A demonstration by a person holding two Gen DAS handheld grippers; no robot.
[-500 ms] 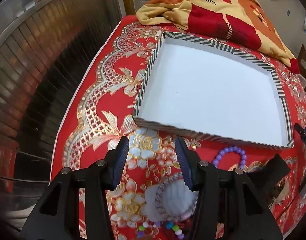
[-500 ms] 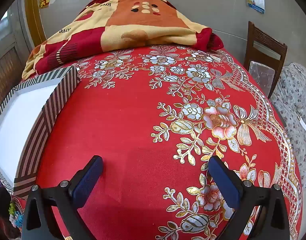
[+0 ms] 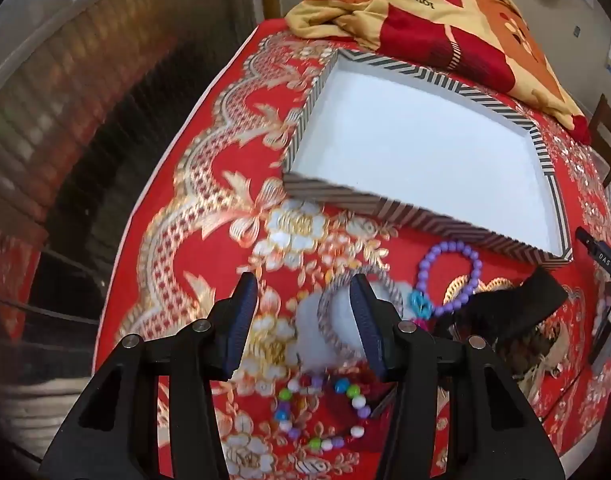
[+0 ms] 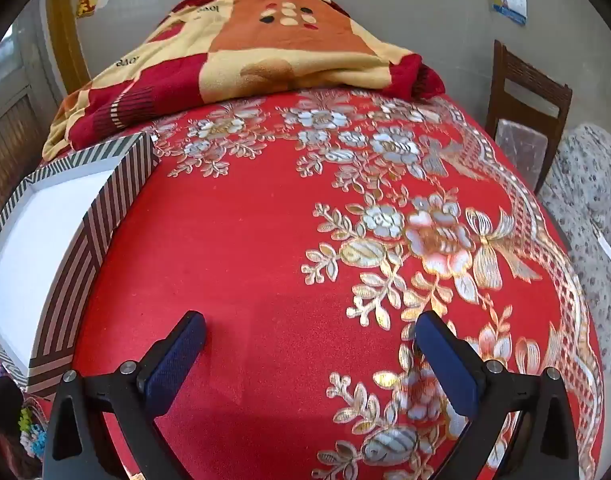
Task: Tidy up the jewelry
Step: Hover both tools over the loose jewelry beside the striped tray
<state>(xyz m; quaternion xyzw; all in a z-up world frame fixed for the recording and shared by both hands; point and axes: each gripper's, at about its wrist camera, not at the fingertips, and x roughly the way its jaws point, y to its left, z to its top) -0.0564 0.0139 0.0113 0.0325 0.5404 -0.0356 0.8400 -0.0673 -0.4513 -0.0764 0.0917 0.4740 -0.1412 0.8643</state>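
In the left wrist view a shallow white box with a striped rim (image 3: 457, 90) lies on the red cloth. Near its front edge lie a silver chain bracelet (image 3: 330, 332), a purple bead bracelet (image 3: 449, 276) and a string of coloured beads (image 3: 325, 412). My left gripper (image 3: 303, 292) is open and empty, just above the silver bracelet, its right finger over the ring. My right gripper (image 4: 311, 330) is open and empty over bare red cloth. The box (image 4: 117, 178) shows at the left of the right wrist view.
A folded red and yellow blanket (image 3: 445, 16) lies at the far end of the table behind the box. A wooden chair (image 4: 525, 108) stands off the table's right side. The table's left edge (image 3: 145, 208) drops to a dark floor. A black strap (image 3: 517, 304) lies right of the bracelets.
My left gripper has pulled back and its view shifted, so the bracelets and coloured beads show more fully. The right gripper has barely moved.
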